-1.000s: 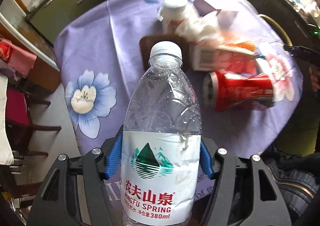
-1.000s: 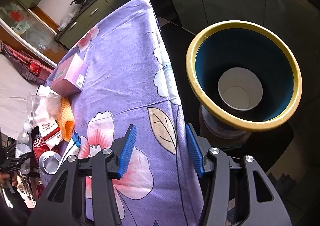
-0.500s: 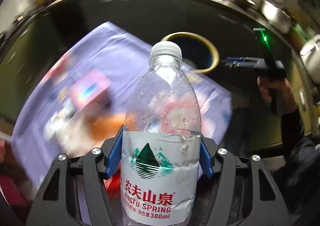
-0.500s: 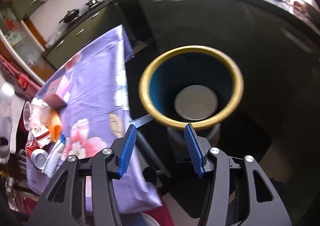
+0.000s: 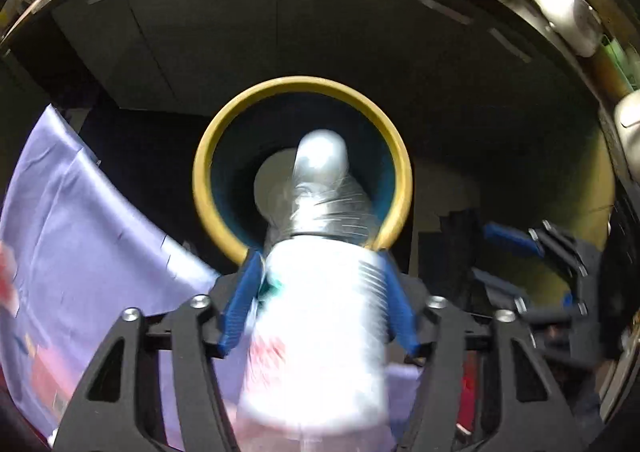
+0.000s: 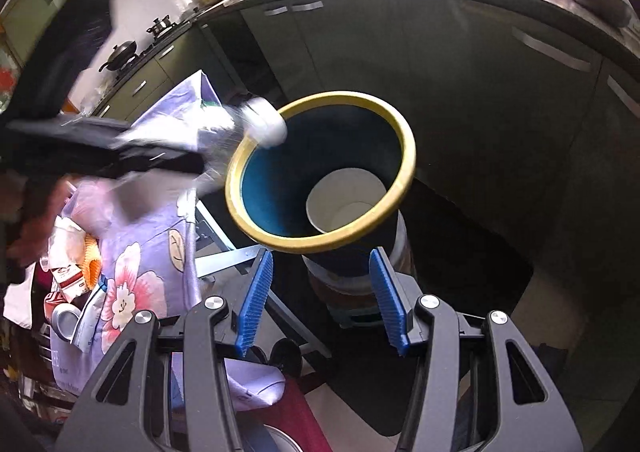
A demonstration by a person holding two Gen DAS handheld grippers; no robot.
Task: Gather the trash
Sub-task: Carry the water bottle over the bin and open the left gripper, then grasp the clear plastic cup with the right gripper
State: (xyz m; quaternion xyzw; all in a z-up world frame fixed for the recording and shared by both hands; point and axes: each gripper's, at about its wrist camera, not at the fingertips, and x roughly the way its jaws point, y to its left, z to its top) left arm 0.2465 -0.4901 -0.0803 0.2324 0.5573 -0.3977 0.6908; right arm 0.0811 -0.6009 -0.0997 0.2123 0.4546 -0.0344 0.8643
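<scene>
A clear water bottle (image 5: 320, 312) with a white label sits between the blue pads of my left gripper (image 5: 320, 258). Its jaws are closing and the bottle is blurred. Its cap (image 5: 322, 156) points into the yellow-rimmed blue bin (image 5: 208, 156), which has a white paper cup (image 5: 268, 188) at the bottom. The right wrist view shows the bottle (image 6: 224, 128) with its cap at the bin's (image 6: 408, 156) left rim, and the cup (image 6: 344, 200) inside. My right gripper (image 6: 320, 254) stands open and empty, just short of the bin.
A table under a purple flowered cloth (image 6: 132, 252) stands left of the bin. On it lie a red can (image 6: 60, 312), a red-and-white box (image 6: 68, 276) and crumpled wrappers (image 6: 68, 232). Dark cabinets (image 6: 480, 92) run behind the bin. The bin rests on a low stand (image 6: 356, 292).
My left gripper has swung with the bottle from over the table to the bin's mouth. The right gripper has drawn back, so the bin now sits centred ahead of it.
</scene>
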